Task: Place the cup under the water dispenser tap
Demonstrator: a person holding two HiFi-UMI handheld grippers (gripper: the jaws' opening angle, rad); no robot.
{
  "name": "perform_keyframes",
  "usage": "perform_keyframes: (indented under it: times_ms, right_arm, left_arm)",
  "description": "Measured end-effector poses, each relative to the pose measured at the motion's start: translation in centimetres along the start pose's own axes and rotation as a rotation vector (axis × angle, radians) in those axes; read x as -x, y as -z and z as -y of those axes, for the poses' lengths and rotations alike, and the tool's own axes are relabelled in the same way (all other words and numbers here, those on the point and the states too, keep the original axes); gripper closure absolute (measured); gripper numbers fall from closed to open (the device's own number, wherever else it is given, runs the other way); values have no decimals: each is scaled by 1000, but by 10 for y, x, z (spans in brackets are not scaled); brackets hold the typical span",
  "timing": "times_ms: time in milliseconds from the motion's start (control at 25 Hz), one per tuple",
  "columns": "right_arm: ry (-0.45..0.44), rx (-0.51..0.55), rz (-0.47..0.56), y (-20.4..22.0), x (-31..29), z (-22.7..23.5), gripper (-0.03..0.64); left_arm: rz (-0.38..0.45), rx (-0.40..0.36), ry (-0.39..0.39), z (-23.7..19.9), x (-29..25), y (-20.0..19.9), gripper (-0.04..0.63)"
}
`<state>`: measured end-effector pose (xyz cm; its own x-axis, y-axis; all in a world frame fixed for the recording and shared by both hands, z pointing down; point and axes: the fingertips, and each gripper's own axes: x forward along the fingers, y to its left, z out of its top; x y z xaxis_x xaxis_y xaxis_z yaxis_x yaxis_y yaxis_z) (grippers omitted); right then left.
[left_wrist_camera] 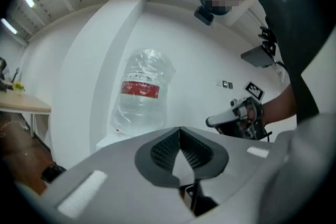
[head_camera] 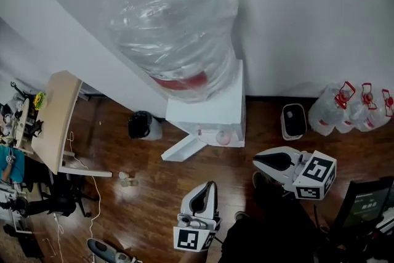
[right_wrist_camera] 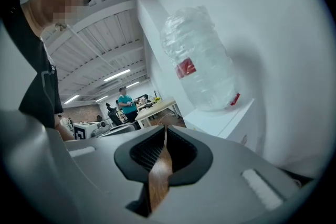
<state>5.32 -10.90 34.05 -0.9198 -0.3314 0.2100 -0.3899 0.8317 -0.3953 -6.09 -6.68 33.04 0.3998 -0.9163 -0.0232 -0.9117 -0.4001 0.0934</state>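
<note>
Since the cup (head_camera: 223,137) looks to be sitting right at the front of the water dispenser (head_camera: 209,109), about where the tap should be, we'd call this job pretty much done. It's a small pinkish thing in our head view, so we can't swear it's dead under the tap. The tap itself is too small to pick out. A big bottle (head_camera: 175,21) wrapped in plastic sits on top of the dispenser.

Both claws hang well apart from the dispenser, out in front of it over the wood floor (head_camera: 141,194). Our left claw (head_camera: 208,186) is clenched with nothing in it. Its own view shows the 2 jaws meeting at the tip, with only wall and bottle beyond. Our right claw (head_camera: 257,161) is the same deal, clenched and empty, with just a sliver of floor showing through the gap behind the tip.

So what's left? As far as we can judge, nothing much, maybe a check that the cup stands upright and centred at the dispenser. Neither claw is touching it.
</note>
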Motion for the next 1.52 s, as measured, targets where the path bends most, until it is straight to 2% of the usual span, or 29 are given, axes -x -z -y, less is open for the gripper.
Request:
perform_keyframes:
  times_ms: [40,160,280,360,440,560,760,1000,1120,1320,1520]
  right_arm:
    - [-7,11,5,2,-1,-15,608]
    - [-18,28,-1,13,1,-63,617]
    - [-30,49,14,16,9,-113,617]
    - [-8,63,29,21,15,-138,617]
    - [33,59,31,31,21,-154,617]
    - [81,52,26,42,34,-174,617]
    - [83,66,36,47,59,-200,617]
    - [95,92,50,31,78,-195,617]
    - [66,111,57,19,81,-191,617]
    - [64,124,61,12,108,-178,617]
    - [61,123,68,10,112,-176,617]
  left_arm:
    - [16,0,11,6,15,-7,485]
    - [23,-28,18,21,64,-22,485]
    - [-54,11,-20,17,110,-30,472]
    - [-108,33,-45,13,143,-35,442]
    - [-119,25,-47,14,170,-42,385]
    - [-104,22,-24,24,191,-48,385]
    - [-78,21,-2,51,201,-61,385]
    - [-71,35,-18,70,191,-80,385]
    - [-50,18,-13,81,180,-94,385]
    - [-76,28,-15,108,157,-93,385]
    - [-89,19,-22,110,154,-92,385]
